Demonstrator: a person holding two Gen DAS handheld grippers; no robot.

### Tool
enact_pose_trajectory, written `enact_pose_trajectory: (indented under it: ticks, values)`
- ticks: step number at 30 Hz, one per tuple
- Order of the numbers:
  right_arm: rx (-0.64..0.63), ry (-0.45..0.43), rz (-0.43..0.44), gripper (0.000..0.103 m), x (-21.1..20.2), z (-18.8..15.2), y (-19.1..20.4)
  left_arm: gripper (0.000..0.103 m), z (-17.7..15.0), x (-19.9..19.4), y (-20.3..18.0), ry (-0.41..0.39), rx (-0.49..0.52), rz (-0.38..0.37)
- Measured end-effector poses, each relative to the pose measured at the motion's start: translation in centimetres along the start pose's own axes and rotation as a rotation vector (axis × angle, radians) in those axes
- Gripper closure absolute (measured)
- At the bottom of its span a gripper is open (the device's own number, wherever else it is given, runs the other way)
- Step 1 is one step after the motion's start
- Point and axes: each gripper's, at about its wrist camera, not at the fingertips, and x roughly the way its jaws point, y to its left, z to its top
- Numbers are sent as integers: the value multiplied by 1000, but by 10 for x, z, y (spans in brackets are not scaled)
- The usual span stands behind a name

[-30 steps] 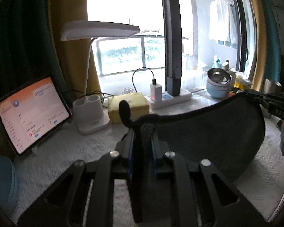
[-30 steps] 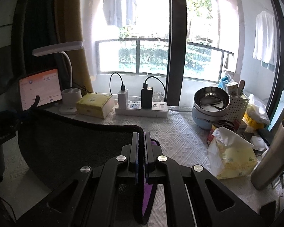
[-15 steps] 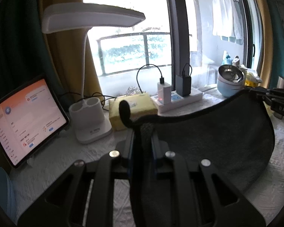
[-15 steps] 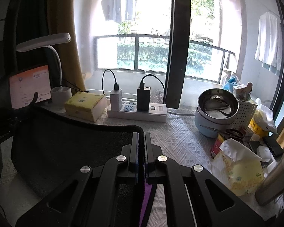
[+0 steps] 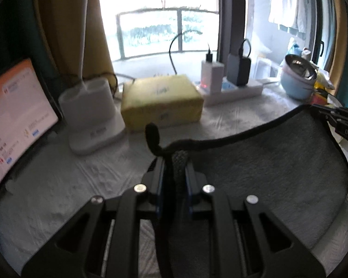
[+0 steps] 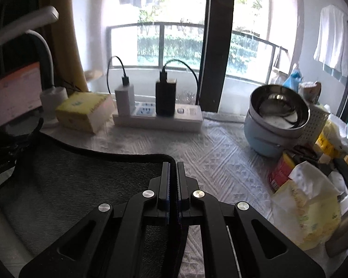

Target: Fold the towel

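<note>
A dark grey towel [image 5: 273, 162] with a black hem hangs stretched between my two grippers above the table. My left gripper [image 5: 174, 162] is shut on its left top corner, where a black hanging loop [image 5: 153, 136] sticks up. My right gripper [image 6: 173, 164] is shut on the other top corner; the towel [image 6: 81, 185] spreads to its left. The right gripper also shows at the right edge of the left wrist view [image 5: 336, 120]. The left gripper shows dimly at the left edge of the right wrist view [image 6: 2, 148].
The table carries a white patterned cloth [image 6: 220, 162]. At the back stand a tablet [image 5: 14, 120], a white lamp base [image 5: 92, 115], a yellow tissue pack [image 5: 162, 99], a power strip [image 6: 160, 118] with chargers and stacked bowls [image 6: 276, 120]. Snack bags [image 6: 306, 208] crowd the right.
Both grippers have moved forward and lower toward the back of the table, carrying the towel. The tissue pack, lamp base and power strip look closer.
</note>
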Motion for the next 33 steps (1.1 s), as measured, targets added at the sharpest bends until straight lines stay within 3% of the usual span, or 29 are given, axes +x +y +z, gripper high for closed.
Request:
enact_pose_trajectory:
  ticks: [11,17,20,21,24,29,33]
  values:
    - [-6,109,-27,98,35,-5,3,85,0,22,4,101,-16,8]
    - [8,135,-34,97,41,-6,1,77,1,23,6,110,-27,31]
    - [5,149,-36,89,43,-6,1,67,2,21,6,108,-14,51]
    - [3,156,-43,87,44,-7,1,55,2,20,6,108,-13,51]
    - [2,168,-52,79,46,-7,1,37,4,16,8,96,-25,34]
    - [8,183,-52,57,48,-8,0,32,6,11,8,90,-30,32]
    - [15,192,-50,55,49,-9,-1,26,5,11,7,104,-31,37]
